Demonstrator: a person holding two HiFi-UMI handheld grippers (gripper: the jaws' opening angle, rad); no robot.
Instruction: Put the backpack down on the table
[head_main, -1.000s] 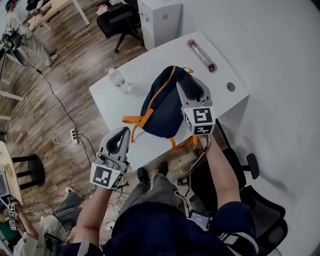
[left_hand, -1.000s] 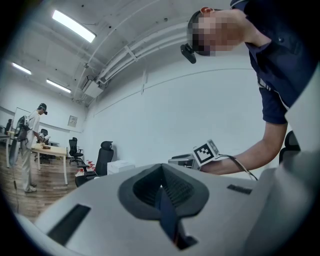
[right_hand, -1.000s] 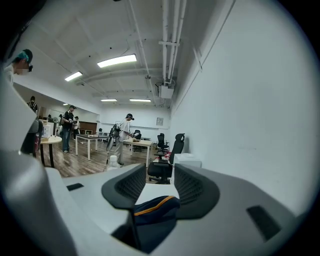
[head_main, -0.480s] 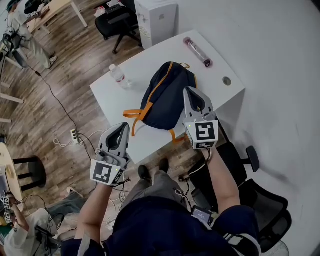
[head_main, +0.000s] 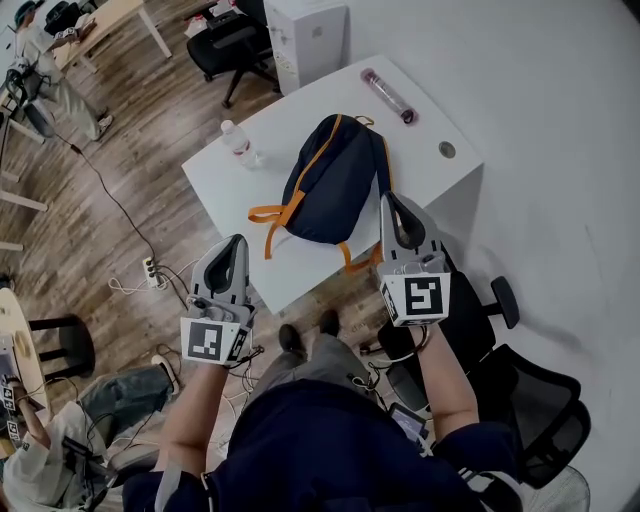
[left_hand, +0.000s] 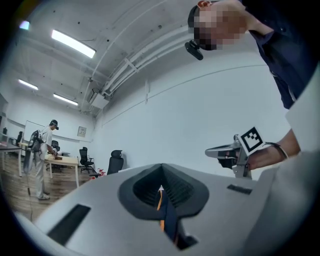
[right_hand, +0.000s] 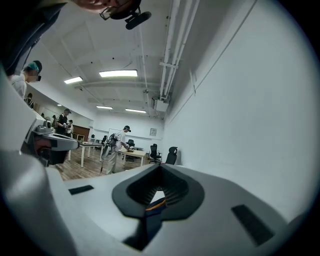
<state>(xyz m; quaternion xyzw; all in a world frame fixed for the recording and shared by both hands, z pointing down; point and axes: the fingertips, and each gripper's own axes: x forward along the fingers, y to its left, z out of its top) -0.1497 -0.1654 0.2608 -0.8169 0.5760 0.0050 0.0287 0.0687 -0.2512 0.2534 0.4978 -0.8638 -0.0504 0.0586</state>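
Note:
The navy backpack (head_main: 330, 180) with orange trim lies flat on the white table (head_main: 225, 195), its orange straps trailing toward the near edge. My right gripper (head_main: 393, 200) hangs past the table's near right corner, shut and empty, clear of the bag. My left gripper (head_main: 236, 243) is off the table's near left edge, also shut with nothing in it. In the left gripper view a sliver of the backpack (left_hand: 167, 220) shows through the gap behind the closed left gripper (left_hand: 161, 167). The right gripper view shows the same past the right gripper (right_hand: 160, 167).
A water bottle (head_main: 238, 145) stands at the table's left side, and a clear tube (head_main: 388, 96) lies at the far right. A black office chair (head_main: 500, 330) is by my right arm. A white cabinet (head_main: 305, 35) and a power strip (head_main: 150, 272) are nearby. Other people are in the room.
My right gripper has drawn back from the backpack toward me and its jaws have closed empty. The left gripper has shifted back a little. The backpack stays on the table.

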